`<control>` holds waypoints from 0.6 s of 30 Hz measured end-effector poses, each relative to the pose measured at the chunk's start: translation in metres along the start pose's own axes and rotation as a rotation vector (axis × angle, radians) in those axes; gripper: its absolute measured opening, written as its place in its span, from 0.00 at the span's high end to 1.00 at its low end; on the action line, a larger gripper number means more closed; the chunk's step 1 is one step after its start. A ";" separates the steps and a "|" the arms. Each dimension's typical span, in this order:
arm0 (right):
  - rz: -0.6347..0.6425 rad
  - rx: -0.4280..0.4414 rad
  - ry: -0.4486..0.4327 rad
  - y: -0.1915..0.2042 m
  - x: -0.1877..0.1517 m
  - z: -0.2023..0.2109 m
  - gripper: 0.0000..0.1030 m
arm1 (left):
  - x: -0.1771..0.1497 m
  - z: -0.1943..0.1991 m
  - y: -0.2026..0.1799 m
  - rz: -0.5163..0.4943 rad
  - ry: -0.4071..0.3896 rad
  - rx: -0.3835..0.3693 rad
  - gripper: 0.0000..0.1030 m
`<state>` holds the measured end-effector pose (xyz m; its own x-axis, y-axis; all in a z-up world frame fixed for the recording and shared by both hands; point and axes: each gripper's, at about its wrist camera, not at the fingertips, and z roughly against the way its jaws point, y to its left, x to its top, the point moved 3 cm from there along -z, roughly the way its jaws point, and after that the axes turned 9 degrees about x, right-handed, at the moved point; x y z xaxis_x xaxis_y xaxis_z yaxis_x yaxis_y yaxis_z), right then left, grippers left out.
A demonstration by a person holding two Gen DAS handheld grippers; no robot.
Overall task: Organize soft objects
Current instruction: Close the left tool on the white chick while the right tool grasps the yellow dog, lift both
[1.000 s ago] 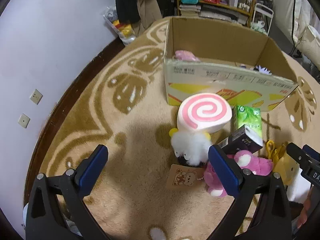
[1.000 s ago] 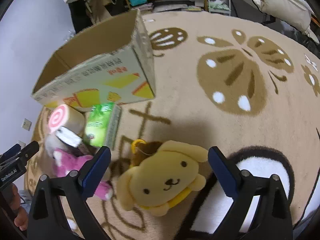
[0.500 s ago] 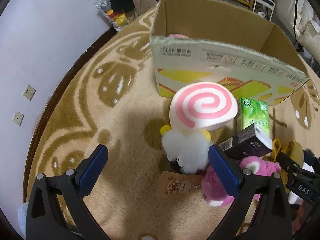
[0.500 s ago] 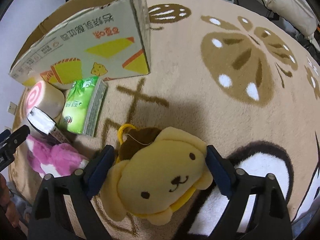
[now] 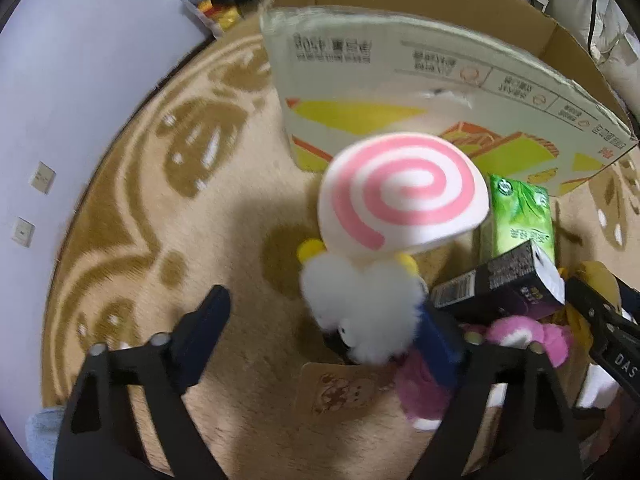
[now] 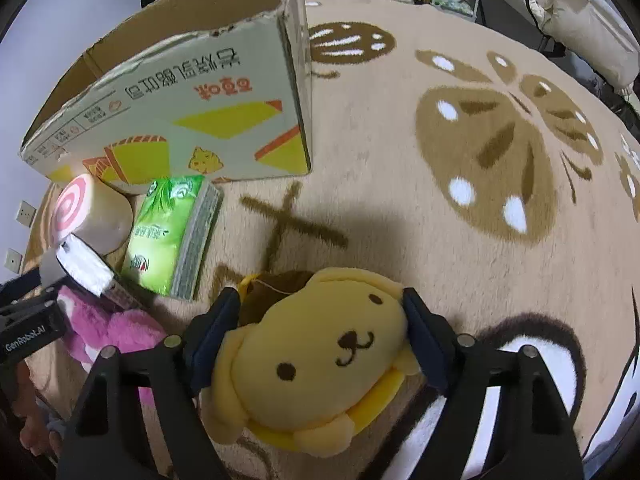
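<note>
My left gripper (image 5: 320, 312) points down at a white fluffy plush (image 5: 360, 308) on the rug. Its jaws are closing with the plush between them. The right pad touches the fluff and the left pad (image 5: 204, 320) stands apart from it. A pink spiral roll cushion (image 5: 404, 192) leans over the white plush. My right gripper (image 6: 320, 300) is closing on a yellow dog plush (image 6: 320, 360), and both pads press against the sides of its head. A pink plush (image 6: 116, 328) lies to its left under a black box (image 6: 84, 264).
An open cardboard box (image 6: 180, 92) stands on the rug behind the toys. A green tissue pack (image 6: 168, 232) lies in front of it. A paper tag (image 5: 340, 388) lies by the white plush. A wall with sockets (image 5: 42, 178) runs along the left.
Both grippers have come down closer to the toys and their jaws have narrowed. The right pads now meet the yellow dog's head; the left's right pad has reached the white plush.
</note>
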<state>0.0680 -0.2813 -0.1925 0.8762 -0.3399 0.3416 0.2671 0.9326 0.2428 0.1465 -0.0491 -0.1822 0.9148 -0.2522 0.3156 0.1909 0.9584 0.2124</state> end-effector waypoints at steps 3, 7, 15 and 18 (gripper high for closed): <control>0.014 -0.002 -0.013 0.000 0.003 0.001 0.22 | -0.001 -0.002 -0.001 0.011 0.013 -0.029 0.45; 0.033 -0.013 -0.018 0.001 0.005 0.000 0.25 | -0.004 -0.002 -0.003 0.008 0.011 -0.047 0.60; 0.028 0.011 -0.035 0.000 0.003 0.010 0.30 | -0.007 0.008 -0.004 -0.002 -0.033 0.002 0.70; 0.011 0.040 -0.043 -0.003 0.003 0.012 0.30 | -0.008 0.015 0.001 0.027 -0.047 -0.001 0.70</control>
<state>0.0653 -0.2863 -0.1807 0.8608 -0.3357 0.3825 0.2410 0.9309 0.2745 0.1340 -0.0480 -0.1708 0.9018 -0.2325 0.3644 0.1670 0.9650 0.2024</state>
